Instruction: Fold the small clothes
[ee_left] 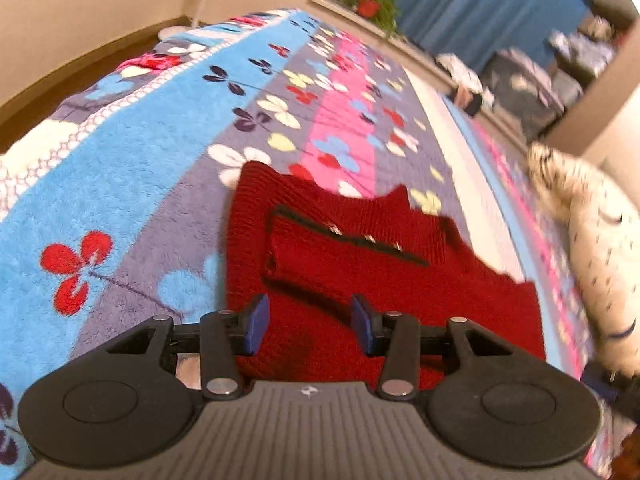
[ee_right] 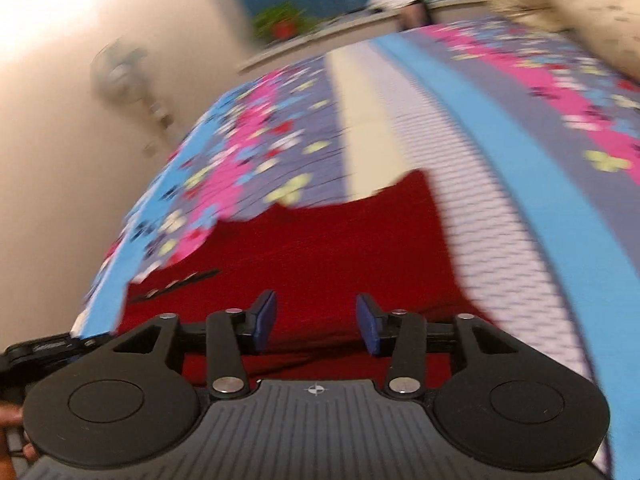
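The red knitted garment (ee_left: 360, 256) lies flat on the bed, on a fleece blanket (ee_left: 132, 152) printed with flowers in blue, grey and pink stripes. One flap appears to be laid over the body already, its dark trimmed edge with small pale studs (ee_left: 352, 236) running slantwise across the top, so the fold seems partly made. Its edges lie fairly straight and nothing holds it down, which suits a piece just laid to rest.

The left claw (ee_left: 309, 324) hangs over the near part of the knit, its blue pads spread with nothing between them. The right claw (ee_right: 316, 322) hovers over the same red cloth from the other side, likewise parted and empty; its view is smeared, so finer detail is lost. Both point slantwise down at the garment, probably to pick a next edge.

A cream speckled pillow (ee_left: 592, 232) sits at the bed's side, and a potted plant (ee_left: 370, 2) stands on the far ledge before blue curtains
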{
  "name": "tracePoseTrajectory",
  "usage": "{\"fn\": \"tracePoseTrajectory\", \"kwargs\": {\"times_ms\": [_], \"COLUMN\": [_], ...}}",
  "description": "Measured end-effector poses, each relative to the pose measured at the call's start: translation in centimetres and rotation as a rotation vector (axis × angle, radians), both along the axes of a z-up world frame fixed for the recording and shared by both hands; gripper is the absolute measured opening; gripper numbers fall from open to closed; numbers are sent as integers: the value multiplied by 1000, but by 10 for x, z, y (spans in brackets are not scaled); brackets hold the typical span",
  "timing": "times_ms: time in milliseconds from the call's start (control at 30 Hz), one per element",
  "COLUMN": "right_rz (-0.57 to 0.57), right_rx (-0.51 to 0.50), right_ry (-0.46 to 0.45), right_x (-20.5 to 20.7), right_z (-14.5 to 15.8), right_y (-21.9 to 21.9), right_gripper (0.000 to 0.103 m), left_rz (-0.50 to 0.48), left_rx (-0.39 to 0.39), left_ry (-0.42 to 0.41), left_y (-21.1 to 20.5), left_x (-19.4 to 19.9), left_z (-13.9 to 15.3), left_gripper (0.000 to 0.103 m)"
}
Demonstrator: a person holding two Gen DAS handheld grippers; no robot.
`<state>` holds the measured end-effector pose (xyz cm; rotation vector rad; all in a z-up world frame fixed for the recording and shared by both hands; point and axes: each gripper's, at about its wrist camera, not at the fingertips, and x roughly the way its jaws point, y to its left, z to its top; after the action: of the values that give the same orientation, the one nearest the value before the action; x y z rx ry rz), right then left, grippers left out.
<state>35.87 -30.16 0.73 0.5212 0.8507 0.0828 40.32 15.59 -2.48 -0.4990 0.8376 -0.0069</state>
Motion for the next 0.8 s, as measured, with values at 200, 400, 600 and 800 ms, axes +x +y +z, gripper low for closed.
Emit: {"fn": "tracePoseTrajectory", "kwargs": {"times_ms": [200,400,600,800], "right_rz": [-121,-193,-245,-316], "right_rx": [-45,112,176,224], "right_ry": [103,240,211,220], "right_x": [17,29,33,27], "right_z": [-49,-86,-94,-90], "right_y": [-16,-24,-33,-48], "right_gripper": [49,50,50,22], "left_rz": [2,30,91,123], "left_rx": [-111,-162,-223,-199], "left_ry": [-40,6,-11,-15], "left_y": [2,4,11,12], "left_x": [5,12,20,21], "left_z": [-10,-33,-41,-42], "left_gripper": [50,50,50,12]}}
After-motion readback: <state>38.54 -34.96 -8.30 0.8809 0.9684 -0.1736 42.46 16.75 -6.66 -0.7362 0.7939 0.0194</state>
